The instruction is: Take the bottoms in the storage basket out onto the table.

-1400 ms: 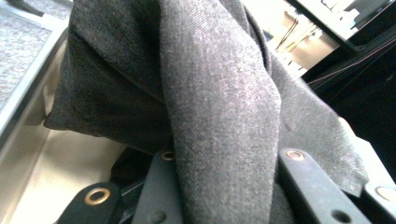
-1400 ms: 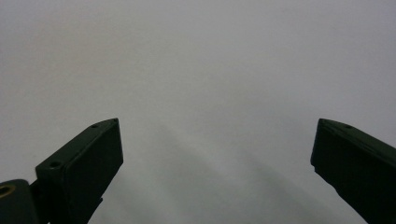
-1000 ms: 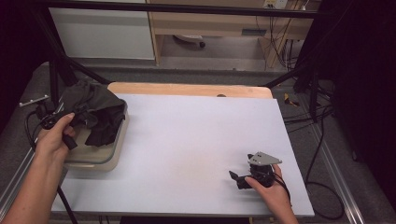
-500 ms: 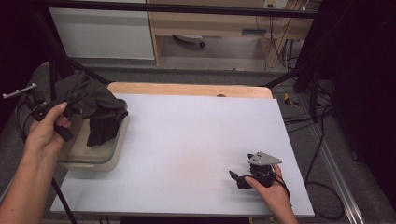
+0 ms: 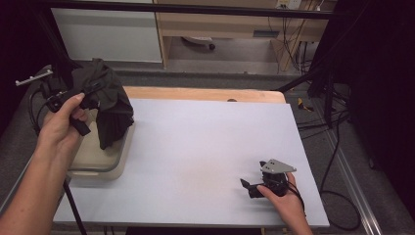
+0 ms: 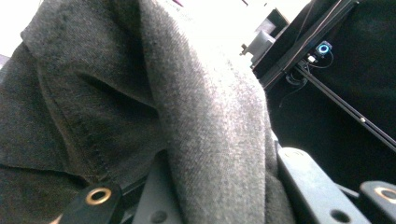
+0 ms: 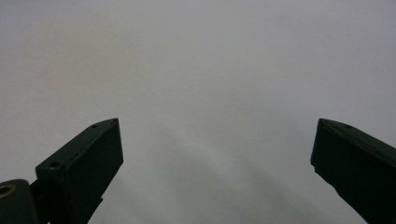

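Above the clear bin (image 5: 105, 159) — dark garment (image 5: 110, 105) pinched in left tool (image 5: 85, 95), hanging lengthwise downward; right tool (image 5: 249, 186) agape on surface (image 5: 195, 147).

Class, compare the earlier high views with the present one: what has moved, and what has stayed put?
The left gripper, shut on the dark cloth, has lifted it up out of the clear bin; only its lower edge hangs near the rim. The right gripper stayed resting open on the table.

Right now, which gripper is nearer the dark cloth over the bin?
Left. The left gripper is shut on the dark cloth, holding it above the clear bin. The right gripper sits open on the table, far across from the cloth.
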`<state>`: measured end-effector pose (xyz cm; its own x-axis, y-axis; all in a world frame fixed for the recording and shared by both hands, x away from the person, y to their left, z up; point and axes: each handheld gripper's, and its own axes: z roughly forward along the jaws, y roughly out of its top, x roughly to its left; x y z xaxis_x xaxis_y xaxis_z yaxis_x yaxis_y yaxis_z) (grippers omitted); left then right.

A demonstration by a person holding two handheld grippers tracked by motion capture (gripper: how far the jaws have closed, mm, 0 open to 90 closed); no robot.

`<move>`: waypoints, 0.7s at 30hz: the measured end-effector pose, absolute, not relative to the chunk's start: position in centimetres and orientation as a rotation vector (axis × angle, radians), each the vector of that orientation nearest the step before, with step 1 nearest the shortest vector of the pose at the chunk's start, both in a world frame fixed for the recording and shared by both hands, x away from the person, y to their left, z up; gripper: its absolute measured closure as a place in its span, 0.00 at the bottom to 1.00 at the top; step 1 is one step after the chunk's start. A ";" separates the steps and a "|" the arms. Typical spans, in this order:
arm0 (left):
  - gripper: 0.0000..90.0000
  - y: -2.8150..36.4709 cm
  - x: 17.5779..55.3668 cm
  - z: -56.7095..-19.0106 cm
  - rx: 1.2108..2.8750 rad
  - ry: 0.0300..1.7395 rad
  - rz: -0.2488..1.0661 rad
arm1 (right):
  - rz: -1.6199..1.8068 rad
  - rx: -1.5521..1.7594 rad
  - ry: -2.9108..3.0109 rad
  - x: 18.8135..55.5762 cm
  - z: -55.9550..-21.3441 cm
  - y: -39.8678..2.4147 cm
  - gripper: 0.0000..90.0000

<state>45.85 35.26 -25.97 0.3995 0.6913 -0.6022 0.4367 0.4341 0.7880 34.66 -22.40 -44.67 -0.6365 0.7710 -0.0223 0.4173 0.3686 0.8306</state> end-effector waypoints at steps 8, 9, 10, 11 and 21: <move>0.81 34.6 46.1 -25.6 1.169 1.214 0.196 | 1.174 1.034 2.223 34.7 -44.7 -22.4 0.03; 0.81 34.6 46.0 -25.4 1.166 1.213 0.196 | 1.174 1.034 2.223 34.7 -44.7 -22.4 0.03; 0.81 34.6 46.0 -25.3 1.168 1.208 0.198 | 1.173 1.032 2.223 34.7 -44.6 -22.4 0.03; 0.81 34.5 46.0 -25.1 1.170 1.204 0.200 | 1.173 1.036 2.222 34.6 -44.6 -22.4 0.03; 0.81 32.6 45.5 -22.1 1.208 1.132 0.213 | 1.168 1.036 2.223 34.7 -44.7 -22.4 0.03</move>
<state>45.53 32.56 -22.10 0.4772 0.6661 -0.5732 0.4116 0.4069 0.8155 34.66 -22.44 -44.65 -0.6330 0.7738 -0.0242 0.4188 0.3685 0.8299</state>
